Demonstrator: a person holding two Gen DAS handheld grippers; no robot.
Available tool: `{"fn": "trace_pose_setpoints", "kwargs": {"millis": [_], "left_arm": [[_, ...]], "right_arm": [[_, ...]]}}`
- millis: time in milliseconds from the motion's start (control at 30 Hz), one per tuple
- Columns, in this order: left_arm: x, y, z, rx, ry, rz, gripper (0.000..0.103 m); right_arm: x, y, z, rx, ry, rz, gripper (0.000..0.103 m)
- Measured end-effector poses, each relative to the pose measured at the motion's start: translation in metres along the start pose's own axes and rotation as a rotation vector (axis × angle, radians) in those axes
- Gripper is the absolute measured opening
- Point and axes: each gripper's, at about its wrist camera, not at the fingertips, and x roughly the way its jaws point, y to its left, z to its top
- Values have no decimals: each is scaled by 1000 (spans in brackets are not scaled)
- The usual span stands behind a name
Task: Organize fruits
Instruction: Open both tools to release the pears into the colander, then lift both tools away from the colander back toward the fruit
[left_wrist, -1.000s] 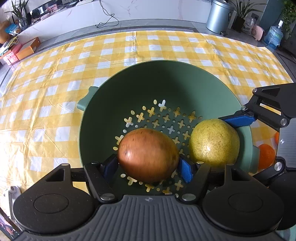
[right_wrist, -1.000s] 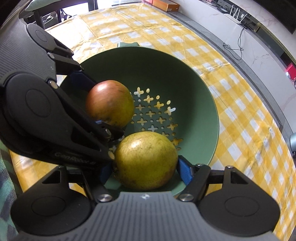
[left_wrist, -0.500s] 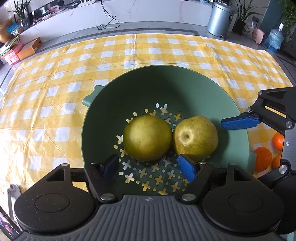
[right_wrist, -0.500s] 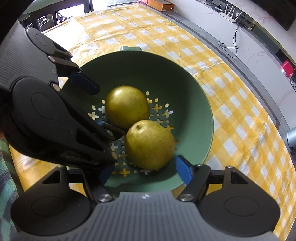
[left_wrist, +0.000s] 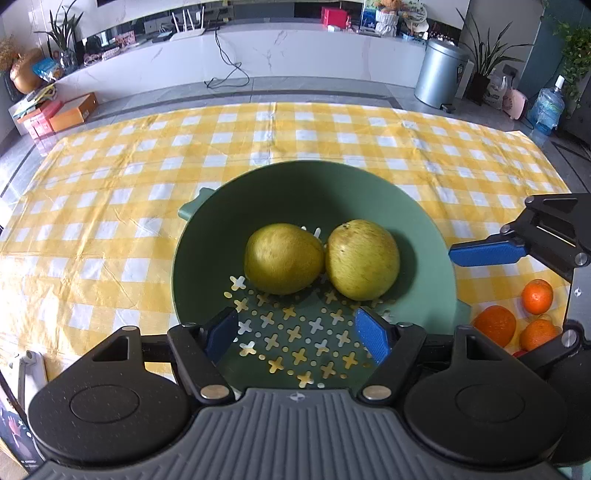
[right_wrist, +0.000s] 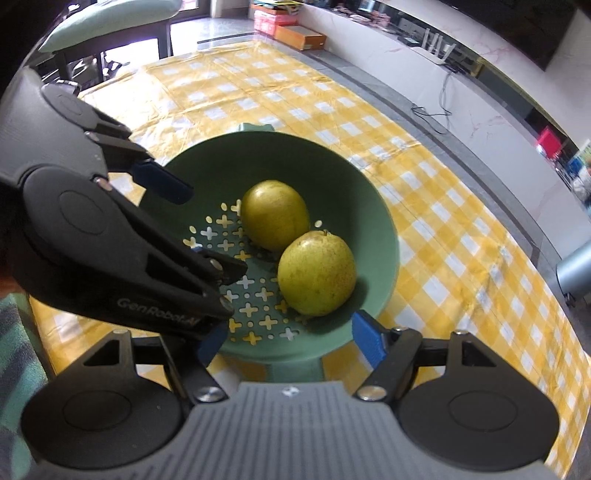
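Two yellow-green pears lie side by side in a green perforated colander on the checked tablecloth: one on the left, one on the right. In the right wrist view the pears sit in the same colander. My left gripper is open and empty, above the colander's near side. My right gripper is open and empty, above the colander's near rim. Three oranges lie on the cloth right of the colander.
The yellow and white checked cloth covers the table. The right gripper's blue finger reaches in from the right beside the colander. The left gripper's body fills the left of the right wrist view. A metal bin stands on the floor beyond.
Both grippers have opened and let the pears go into the colander. Both have then drawn back and up, and the pears have settled together at the bottom.
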Motion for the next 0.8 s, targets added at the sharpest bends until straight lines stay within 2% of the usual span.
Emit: {"fn": "trace_pose_setpoints", "kwargs": {"millis": [167, 400, 633, 800], "left_arm": [[-19, -12, -5, 0, -53, -16, 85], [-46, -40, -14, 57, -128, -49, 85], [-63, -70, -32, 115, -184, -127, 84], [-67, -87, -47, 148, -213, -187, 82]], "right_arm": [[-22, -7, -12, 84, -35, 0, 74], [-59, -11, -43, 189, -104, -16, 74], [-89, -26, -99, 383, -190, -68, 74], [-102, -34, -145, 525, -201, -172, 74]]}}
